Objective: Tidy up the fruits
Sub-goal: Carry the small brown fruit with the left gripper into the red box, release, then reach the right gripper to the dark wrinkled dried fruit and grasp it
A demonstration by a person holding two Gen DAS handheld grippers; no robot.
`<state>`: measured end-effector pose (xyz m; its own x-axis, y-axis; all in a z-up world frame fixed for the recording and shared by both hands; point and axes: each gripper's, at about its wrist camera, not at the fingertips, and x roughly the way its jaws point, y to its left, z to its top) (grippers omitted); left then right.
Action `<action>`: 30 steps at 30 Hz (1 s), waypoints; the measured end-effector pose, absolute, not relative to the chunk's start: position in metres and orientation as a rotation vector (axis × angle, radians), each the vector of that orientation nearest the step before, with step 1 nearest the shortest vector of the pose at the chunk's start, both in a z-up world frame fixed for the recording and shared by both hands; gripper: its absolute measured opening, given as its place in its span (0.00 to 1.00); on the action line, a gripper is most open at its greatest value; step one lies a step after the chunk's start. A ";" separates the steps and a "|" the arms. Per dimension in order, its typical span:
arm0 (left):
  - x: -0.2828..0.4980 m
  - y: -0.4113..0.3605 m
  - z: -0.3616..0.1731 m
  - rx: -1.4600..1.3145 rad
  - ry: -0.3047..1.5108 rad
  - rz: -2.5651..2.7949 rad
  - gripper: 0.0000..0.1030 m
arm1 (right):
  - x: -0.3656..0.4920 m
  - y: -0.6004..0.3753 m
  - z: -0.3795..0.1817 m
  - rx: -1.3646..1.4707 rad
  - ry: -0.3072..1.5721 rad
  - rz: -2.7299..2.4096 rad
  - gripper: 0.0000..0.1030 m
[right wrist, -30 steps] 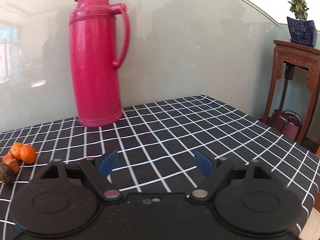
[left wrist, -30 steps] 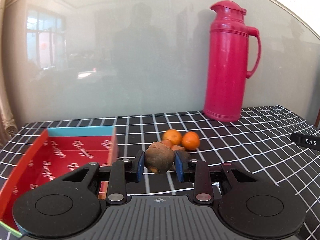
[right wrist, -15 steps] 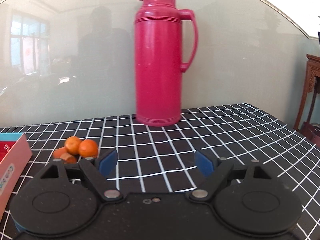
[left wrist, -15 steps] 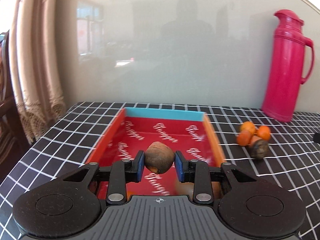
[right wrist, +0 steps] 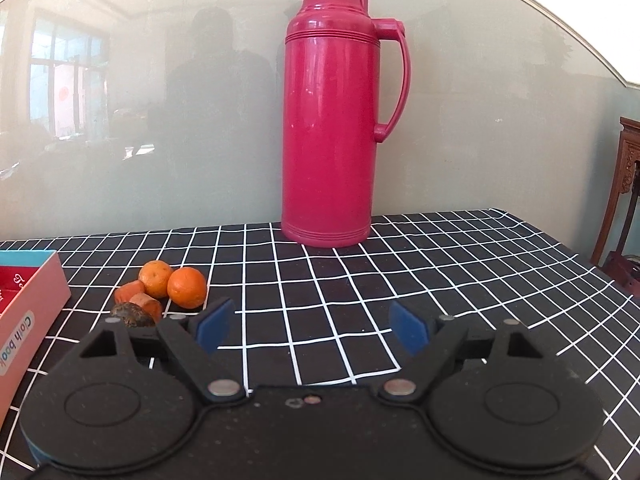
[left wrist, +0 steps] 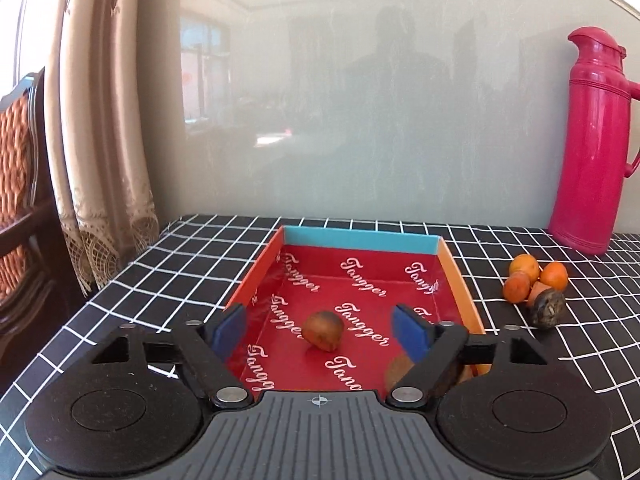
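The checked surface point(left wrist: 168, 272) is carrying a red thermos point(right wrist: 332, 120) at the far right. The red box point(left wrist: 360, 256) is being overhung by the left gripper point(left wrist: 320, 330), whose jaws have just been opening, released; the brown fruit point(left wrist: 323, 330) is lying inside between them, untouched. The right gripper point(right wrist: 314, 328) is being held spread and empty, right of the orange fruits point(right wrist: 176, 286).

Each gripper, the left gripper point(left wrist: 318, 330) and the right gripper point(right wrist: 310, 326), is matte black plastic with two round discs behind the claw, silver pivot screws, angled arms and blue pads point(left wrist: 408, 338) at the fingertips.
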<state>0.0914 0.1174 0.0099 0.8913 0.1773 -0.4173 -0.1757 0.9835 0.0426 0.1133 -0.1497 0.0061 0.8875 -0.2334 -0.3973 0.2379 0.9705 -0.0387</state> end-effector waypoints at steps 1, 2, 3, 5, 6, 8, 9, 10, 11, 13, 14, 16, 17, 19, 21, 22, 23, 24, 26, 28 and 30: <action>0.090 0.115 0.011 0.011 0.427 0.186 0.83 | 0.113 -0.151 0.006 0.013 0.409 -0.246 0.83; 0.089 0.114 0.011 0.020 0.418 0.191 0.88 | 0.112 -0.152 0.007 0.013 0.408 -0.247 0.83; 0.087 0.112 0.012 0.032 0.406 0.197 0.96 | 0.112 -0.153 0.007 0.014 0.408 -0.246 0.84; 0.082 0.108 0.014 0.056 0.371 0.207 1.00 | 0.111 -0.155 0.008 0.019 0.404 -0.239 0.85; 0.080 0.107 0.016 0.064 0.360 0.210 1.00 | 0.110 -0.156 0.008 0.022 0.399 -0.233 0.87; 0.078 0.106 0.017 0.067 0.350 0.217 1.00 | 0.109 -0.156 0.009 0.021 0.394 -0.223 0.88; 0.076 0.107 0.018 0.063 0.343 0.221 1.00 | 0.109 -0.156 0.009 0.022 0.394 -0.215 0.88; 0.075 0.108 0.018 0.058 0.339 0.223 1.00 | 0.109 -0.156 0.009 0.026 0.392 -0.205 0.88; 0.074 0.110 0.019 0.053 0.332 0.231 1.00 | 0.108 -0.156 0.009 0.030 0.390 -0.196 0.88; 0.072 0.113 0.020 0.041 0.323 0.245 1.00 | 0.109 -0.154 0.010 0.030 0.392 -0.183 0.88; 0.070 0.114 0.020 0.034 0.324 0.253 1.00 | 0.109 -0.153 0.010 0.032 0.391 -0.172 0.88; 0.068 0.117 0.020 0.018 0.331 0.259 1.00 | 0.109 -0.149 0.010 0.032 0.385 -0.153 0.88; 0.067 0.118 0.019 0.013 0.334 0.261 1.00 | 0.109 -0.147 0.009 0.025 0.384 -0.147 0.88; 0.066 0.118 0.019 0.014 0.330 0.262 1.00 | 0.109 -0.143 0.006 0.009 0.382 -0.136 0.88; 0.065 0.118 0.019 0.023 0.323 0.266 1.00 | 0.111 -0.138 0.005 0.002 0.391 -0.125 0.88; 0.065 0.119 0.020 0.026 0.319 0.269 1.00 | 0.112 -0.136 0.005 0.003 0.391 -0.120 0.88; 0.065 0.120 0.019 0.027 0.318 0.272 1.00 | 0.112 -0.134 0.005 0.002 0.389 -0.115 0.88; 0.066 0.121 0.019 0.027 0.322 0.275 1.00 | 0.112 -0.131 0.006 0.000 0.383 -0.111 0.88; 0.068 0.124 0.017 0.020 0.325 0.281 1.00 | 0.112 -0.128 0.005 -0.004 0.374 -0.100 0.88; 0.068 0.126 0.014 0.019 0.318 0.291 1.00 | 0.113 -0.124 0.003 -0.010 0.378 -0.087 0.88; 0.067 0.129 0.011 0.015 0.303 0.300 1.00 | 0.114 -0.120 -0.001 -0.019 0.380 -0.070 0.88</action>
<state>0.0674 0.1286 0.0109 0.9103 0.2936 -0.2917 -0.2891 0.9555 0.0596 0.1144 -0.1200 -0.0010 0.9264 -0.0716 -0.3696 0.0644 0.9974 -0.0319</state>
